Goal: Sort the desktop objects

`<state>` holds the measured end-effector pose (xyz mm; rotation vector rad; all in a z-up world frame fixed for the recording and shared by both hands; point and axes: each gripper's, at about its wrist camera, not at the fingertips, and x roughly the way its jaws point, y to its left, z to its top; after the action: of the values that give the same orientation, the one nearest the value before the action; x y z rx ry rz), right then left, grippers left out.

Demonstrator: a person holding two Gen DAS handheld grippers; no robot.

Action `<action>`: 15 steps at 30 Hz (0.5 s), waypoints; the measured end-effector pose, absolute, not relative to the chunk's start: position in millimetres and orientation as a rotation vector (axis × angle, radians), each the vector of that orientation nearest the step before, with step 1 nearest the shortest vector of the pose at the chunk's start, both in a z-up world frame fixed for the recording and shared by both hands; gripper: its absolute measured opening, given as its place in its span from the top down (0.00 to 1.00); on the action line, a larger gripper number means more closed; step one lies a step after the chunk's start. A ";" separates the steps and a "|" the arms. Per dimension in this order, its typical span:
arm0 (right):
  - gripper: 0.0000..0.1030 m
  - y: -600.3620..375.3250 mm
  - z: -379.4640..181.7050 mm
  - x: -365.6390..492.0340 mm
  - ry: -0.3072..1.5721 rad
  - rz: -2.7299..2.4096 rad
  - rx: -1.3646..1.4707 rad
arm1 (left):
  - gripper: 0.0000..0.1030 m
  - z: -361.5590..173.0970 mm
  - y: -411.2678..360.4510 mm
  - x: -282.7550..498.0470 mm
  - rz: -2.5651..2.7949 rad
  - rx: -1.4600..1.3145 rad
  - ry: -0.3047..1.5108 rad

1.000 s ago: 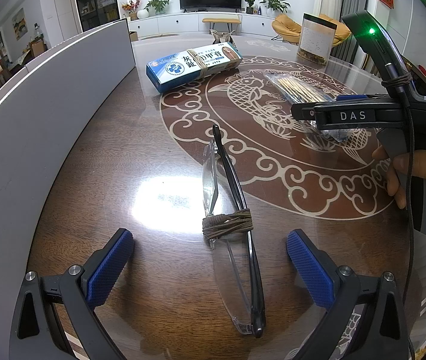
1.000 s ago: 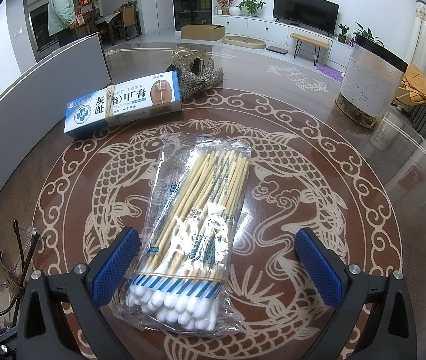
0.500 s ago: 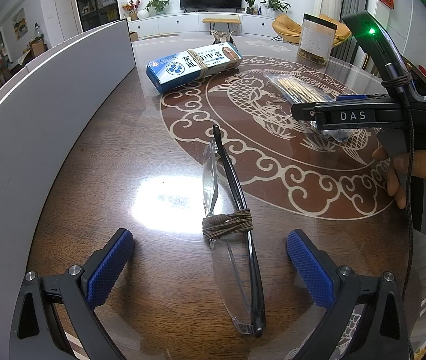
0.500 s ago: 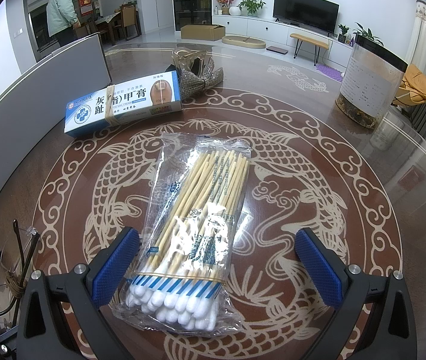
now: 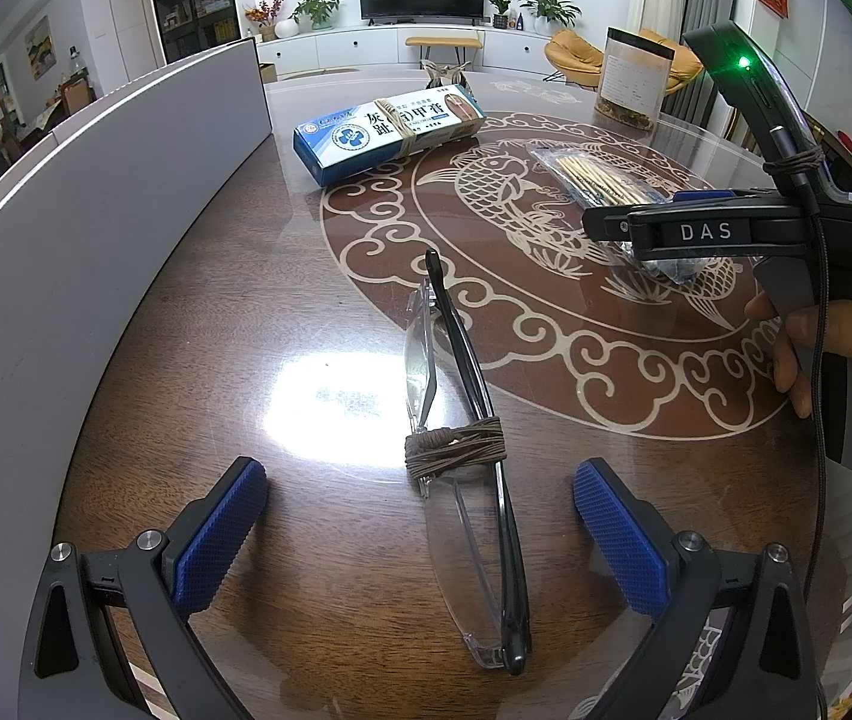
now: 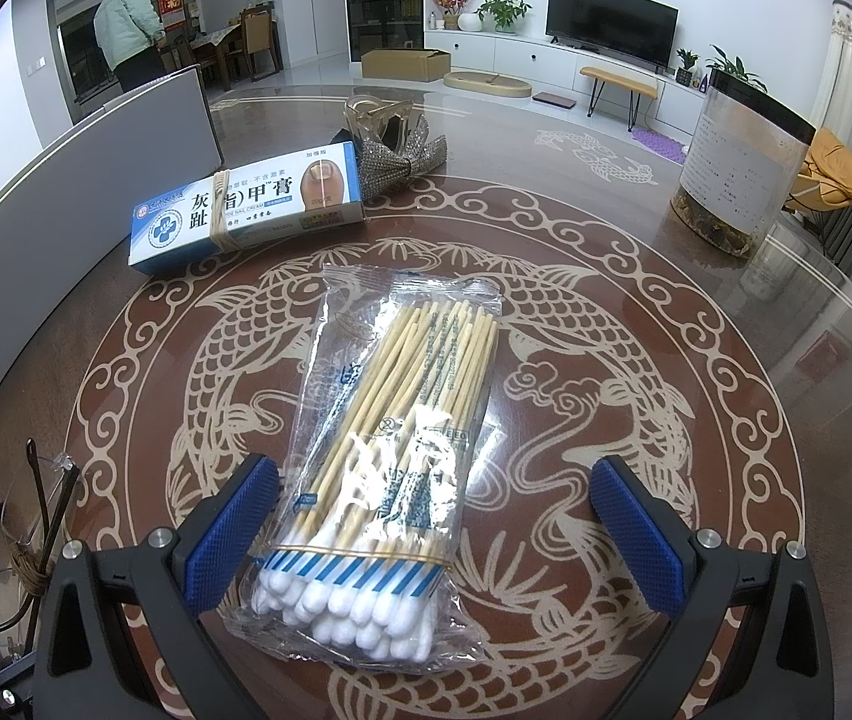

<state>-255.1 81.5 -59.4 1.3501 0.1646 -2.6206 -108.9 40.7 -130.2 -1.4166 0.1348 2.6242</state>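
Note:
Folded glasses (image 5: 462, 456), bound with brown cord, lie on the table between the wide-open fingers of my left gripper (image 5: 420, 516); they also show at the left edge of the right wrist view (image 6: 36, 546). A clear bag of cotton swabs (image 6: 384, 462) lies between the open fingers of my right gripper (image 6: 435, 528), its near end level with the pads. The bag also shows in the left wrist view (image 5: 594, 177), partly hidden by the right gripper's body. A blue and white ointment box (image 6: 246, 210) with a rubber band lies further back left.
A grey partition (image 5: 66, 228) runs along the table's left side. A sparkly hair clip (image 6: 396, 150) sits behind the box. A clear jar (image 6: 738, 174) with a dark lid stands far right. The round table (image 6: 726, 360) has a fish pattern under glass. A person stands in the far room.

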 end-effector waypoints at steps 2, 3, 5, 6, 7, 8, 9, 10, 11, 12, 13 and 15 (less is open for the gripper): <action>0.00 81.5 -59.4 -255.0 0.165 -2.621 1.350 | 0.00 -130.3 41.1 -109.1 2.624 -1.417 0.135; 0.00 81.5 -59.3 -255.0 0.165 -2.621 1.350 | 0.00 -130.3 41.1 -109.1 2.624 -1.417 0.135; 0.00 81.5 -59.4 -255.0 0.165 -2.621 1.350 | 0.00 -130.2 40.7 -108.9 2.624 -1.417 0.135; 0.00 81.5 -59.4 -255.1 0.165 -2.621 1.350 | 0.00 -130.1 41.0 -109.0 2.624 -1.417 0.135; 0.00 81.5 -59.4 -255.1 0.165 -2.621 1.350 | 0.00 -130.0 40.9 -108.9 2.624 -1.416 0.135; 0.00 81.5 -59.4 -255.1 0.165 -2.621 1.350 | 0.00 -129.9 40.6 -108.7 2.624 -1.416 0.135; 0.00 81.5 -59.4 -255.1 0.165 -2.621 1.350 | 0.00 -129.9 40.8 -108.8 2.624 -1.417 0.135; 0.00 81.5 -59.4 -255.1 0.165 -2.621 1.350 | 0.00 -129.8 40.7 -108.7 2.625 -1.417 0.134; 0.00 81.5 -59.4 -255.1 0.165 -2.621 1.350 | 0.00 -129.7 40.7 -108.7 2.625 -1.417 0.134; 0.00 81.5 -59.4 -255.1 0.165 -2.621 1.350 | 0.00 -129.7 40.7 -108.6 2.624 -1.417 0.134; 0.00 81.5 -59.4 -255.1 0.165 -2.621 1.350 | 0.00 -129.6 40.6 -108.5 2.624 -1.416 0.135; 0.00 81.5 -59.4 -255.1 0.165 -2.621 1.350 | 0.00 -129.4 40.5 -108.4 2.625 -1.416 0.135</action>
<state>-255.1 81.5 -59.4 1.3503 0.1646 -2.6206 -108.4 40.5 -129.4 -1.4164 0.1346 2.6246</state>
